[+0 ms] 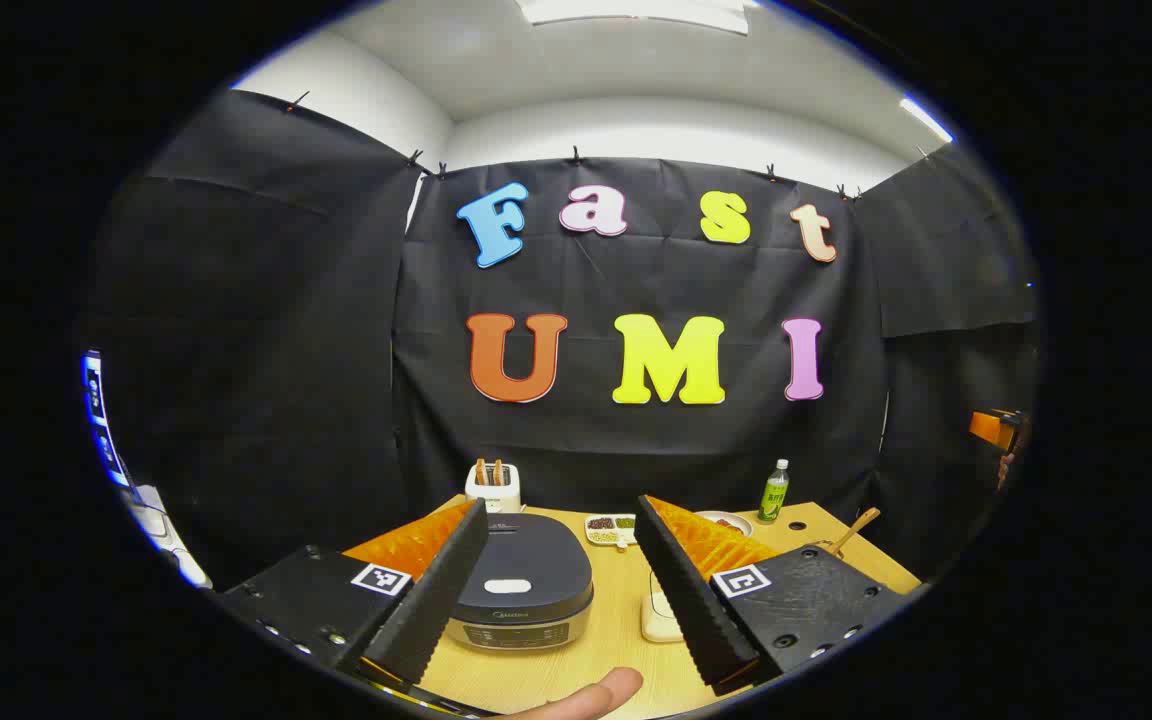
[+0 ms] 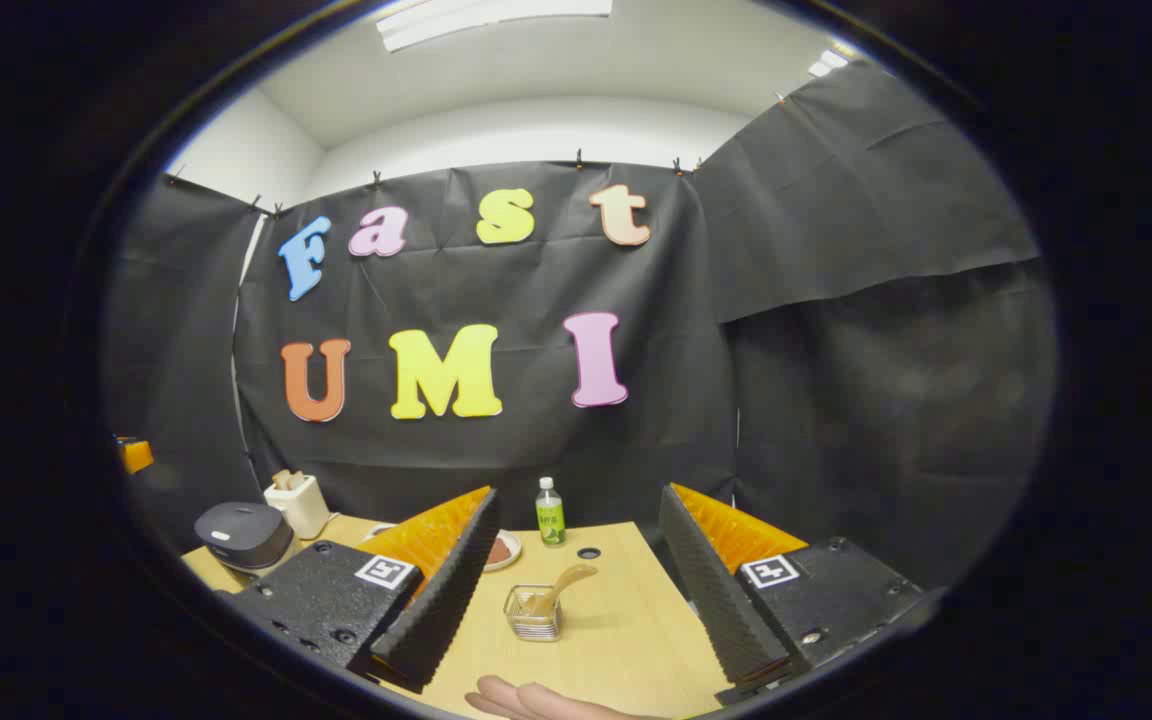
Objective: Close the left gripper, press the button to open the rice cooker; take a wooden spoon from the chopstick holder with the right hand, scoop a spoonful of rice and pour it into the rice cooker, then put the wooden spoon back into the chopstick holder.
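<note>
Your dark-lidded, silver-bodied rice cooker [image 1: 524,592] sits closed on the light wooden table [image 1: 576,670], framed between the spread fingers of your left hand-held gripper [image 1: 561,590], which touches nothing. Behind the cooker stands a white toaster [image 1: 492,487]; to its right lie a small white tray of snacks [image 1: 610,529] and, farther off, a green bottle [image 1: 773,492]. In the right gripper view, the wooden spoon [image 2: 561,583] leans in the clear glass chopstick holder [image 2: 533,612], well right of the cooker [image 2: 242,535], between the wide-apart fingers of your right hand-held gripper [image 2: 576,600], which grips nothing.
</note>
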Tool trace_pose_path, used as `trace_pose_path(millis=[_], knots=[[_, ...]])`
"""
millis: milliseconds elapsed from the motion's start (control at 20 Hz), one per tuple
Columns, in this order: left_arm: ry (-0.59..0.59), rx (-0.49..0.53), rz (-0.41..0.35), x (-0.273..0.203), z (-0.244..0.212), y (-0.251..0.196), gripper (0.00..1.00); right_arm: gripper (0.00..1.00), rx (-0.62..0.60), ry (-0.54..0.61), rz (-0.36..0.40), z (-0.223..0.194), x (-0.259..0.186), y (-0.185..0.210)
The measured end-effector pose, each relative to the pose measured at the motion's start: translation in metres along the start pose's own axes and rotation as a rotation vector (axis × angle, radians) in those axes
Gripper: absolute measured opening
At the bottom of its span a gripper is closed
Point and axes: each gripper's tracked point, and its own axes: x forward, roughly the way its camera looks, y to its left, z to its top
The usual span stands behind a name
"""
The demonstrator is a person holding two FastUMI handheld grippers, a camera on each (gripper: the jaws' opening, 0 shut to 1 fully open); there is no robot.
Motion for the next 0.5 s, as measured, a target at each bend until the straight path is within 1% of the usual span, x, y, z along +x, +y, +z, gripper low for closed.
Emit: trace_pose_path(millis=[350,500], knots=[[-0.007,0.004,-0.006,-0.0026,0.0044,0.0052,0.94,1.00,0.010,-0.006,0.001,-0.0023,-0.0022,-0.0023],[-0.006,0.013,0.009,-0.0006,0.0034,0.0091,0.94,1.00,0.019,-0.005,-0.010,-0.0066,-0.0008,-0.0081]])
